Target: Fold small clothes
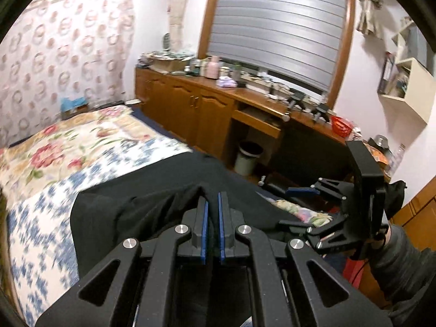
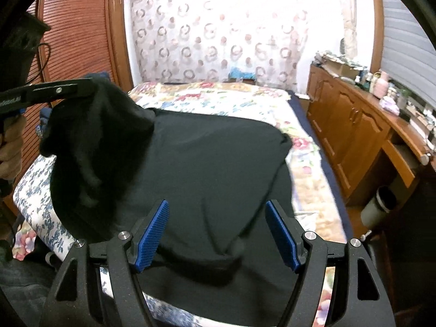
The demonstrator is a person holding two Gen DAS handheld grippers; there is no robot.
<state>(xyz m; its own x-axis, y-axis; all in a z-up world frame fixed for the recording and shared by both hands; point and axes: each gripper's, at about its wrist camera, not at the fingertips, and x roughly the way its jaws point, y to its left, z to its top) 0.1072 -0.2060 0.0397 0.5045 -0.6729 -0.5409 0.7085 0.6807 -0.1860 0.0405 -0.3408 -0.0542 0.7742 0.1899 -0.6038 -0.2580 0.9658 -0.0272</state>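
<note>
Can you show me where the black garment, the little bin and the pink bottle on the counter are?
black garment [image 2: 207, 163]: right wrist view, its flat middle on the bed.
bin [image 1: 246, 158]: left wrist view, its pale side wall.
pink bottle [image 1: 213, 68]: left wrist view, its body.

No lettering, label, brand or number is legible anywhere in either view.
</note>
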